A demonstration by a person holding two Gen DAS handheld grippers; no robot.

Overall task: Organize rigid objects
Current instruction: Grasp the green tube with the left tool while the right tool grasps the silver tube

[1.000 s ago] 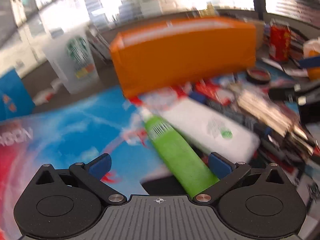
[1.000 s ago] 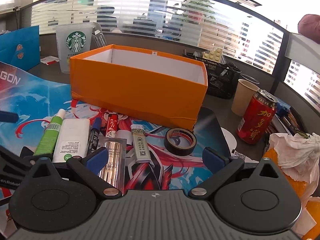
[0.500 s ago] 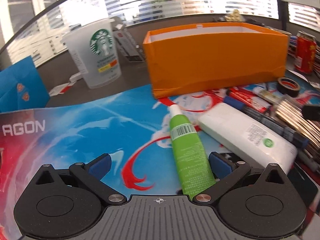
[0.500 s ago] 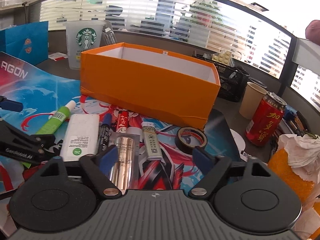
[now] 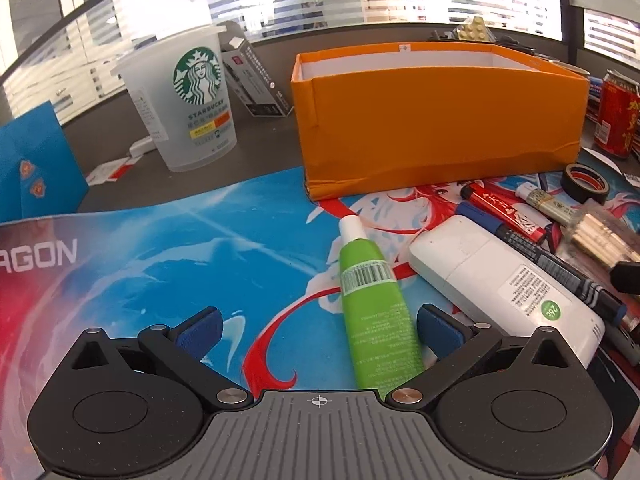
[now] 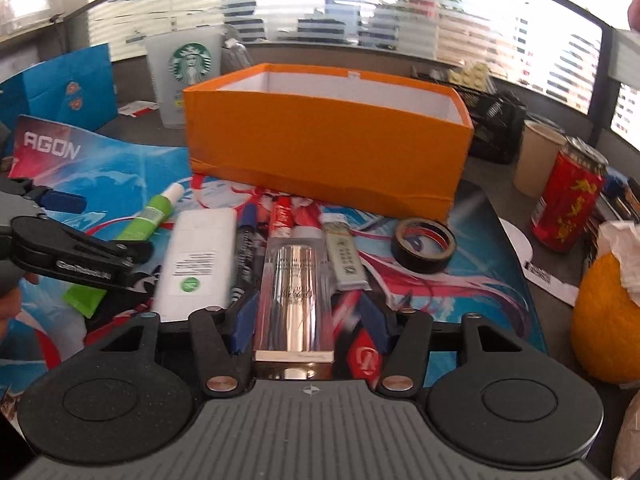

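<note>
An open orange box [image 5: 440,120] [image 6: 328,136] stands on the printed mat. In front of it lie a green tube [image 5: 374,308] [image 6: 154,212], a white remote-like case [image 5: 508,284] [image 6: 196,264], markers [image 5: 540,256], a red pen [image 5: 500,208], a lighter [image 6: 346,260] and a tape roll [image 6: 424,246]. My left gripper [image 5: 318,330] is open, with the tube's lower end between its fingers. My right gripper [image 6: 308,322] has narrowed around a clear boxed metallic cylinder [image 6: 296,296], with a gap still showing on the right side.
A Starbucks cup [image 5: 188,100] and a blue bag [image 5: 32,160] stand at the left. A red can [image 6: 568,196], a paper cup [image 6: 536,160], a black mesh basket [image 6: 492,120] and an orange fruit with tissue [image 6: 604,320] are at the right.
My left gripper swung and settled with the green tube between its open fingers. My right gripper moved forward and left over the boxed cylinder, and its fingers closed in from wide open.
</note>
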